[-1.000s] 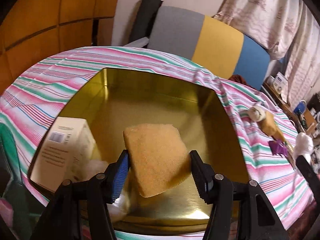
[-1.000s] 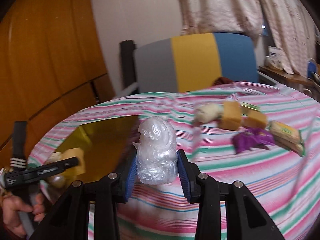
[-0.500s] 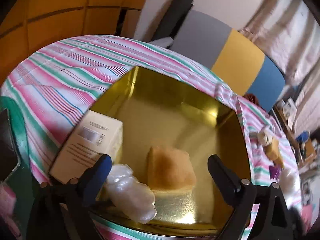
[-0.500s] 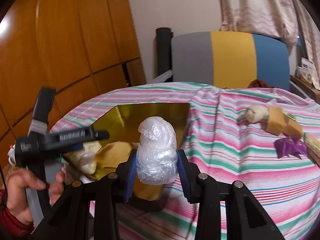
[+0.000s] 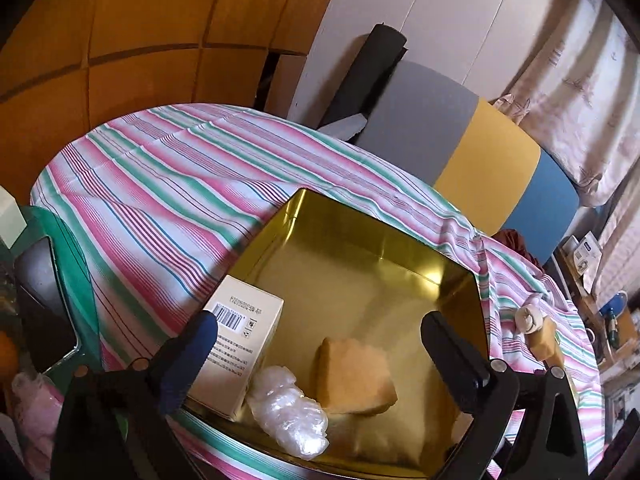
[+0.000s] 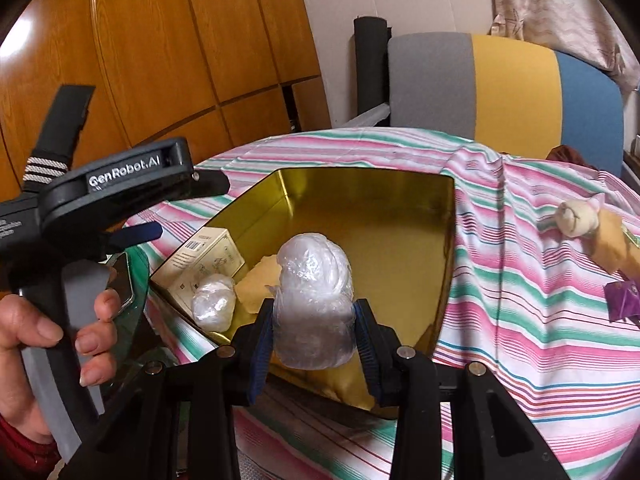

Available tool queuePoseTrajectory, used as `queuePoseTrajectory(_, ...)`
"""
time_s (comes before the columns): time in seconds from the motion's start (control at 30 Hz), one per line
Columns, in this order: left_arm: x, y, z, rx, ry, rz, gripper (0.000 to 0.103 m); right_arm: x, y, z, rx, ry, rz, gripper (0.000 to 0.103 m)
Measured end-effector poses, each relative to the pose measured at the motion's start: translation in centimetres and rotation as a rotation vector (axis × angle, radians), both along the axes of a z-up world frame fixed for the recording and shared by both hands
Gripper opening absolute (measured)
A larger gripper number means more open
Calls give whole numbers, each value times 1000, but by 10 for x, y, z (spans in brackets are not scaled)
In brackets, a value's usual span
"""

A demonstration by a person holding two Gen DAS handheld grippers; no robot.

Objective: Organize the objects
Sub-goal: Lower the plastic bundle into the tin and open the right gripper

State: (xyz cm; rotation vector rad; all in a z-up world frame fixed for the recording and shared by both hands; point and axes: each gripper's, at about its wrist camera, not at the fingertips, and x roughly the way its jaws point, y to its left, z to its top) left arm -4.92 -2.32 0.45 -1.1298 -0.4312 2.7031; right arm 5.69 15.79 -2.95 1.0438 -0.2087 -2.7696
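A clear plastic bundle [image 6: 314, 304] is clamped in the right gripper [image 6: 314, 350] over the gold tin [image 6: 368, 184]. The left gripper [image 5: 320, 344] is opening, empty. A sponge [image 5: 352, 376], box [image 5: 236, 344] and another bundle [image 5: 288, 412] are already stowed; a toy [image 6: 578, 216] and purple wrapper [image 6: 624, 300] are left on the table [image 6: 520, 280].

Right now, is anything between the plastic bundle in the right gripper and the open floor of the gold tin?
Nothing visible blocks it. The right gripper holds the plastic bundle over the gold tin's near edge. The box, sponge and second plastic bundle crowd the left side; the floor ahead and right is bare.
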Motion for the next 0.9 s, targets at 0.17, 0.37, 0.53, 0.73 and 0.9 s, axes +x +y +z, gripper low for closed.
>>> queuePoseTrajectory(0.17,2,-2,2,0,2,7,102,-5,0,-5,-10,-32,-14,38)
queuePoseTrajectory(0.37,3,-2,5,1,3,18,102,-14,0,-14,-44,-86,-27,40)
queuePoseTrajectory(0.53,5,-1,6,1,9,17,103,-13,-2,-17,-76,-96,-16,45)
queuePoseTrajectory(0.73,6,4,6,0,5,2,103,-9,-1,-14,-79,-83,-20,46)
queuePoseTrajectory(0.9,9,9,6,-7,8,-9,103,-5,4,-11,-75,-70,-40,46)
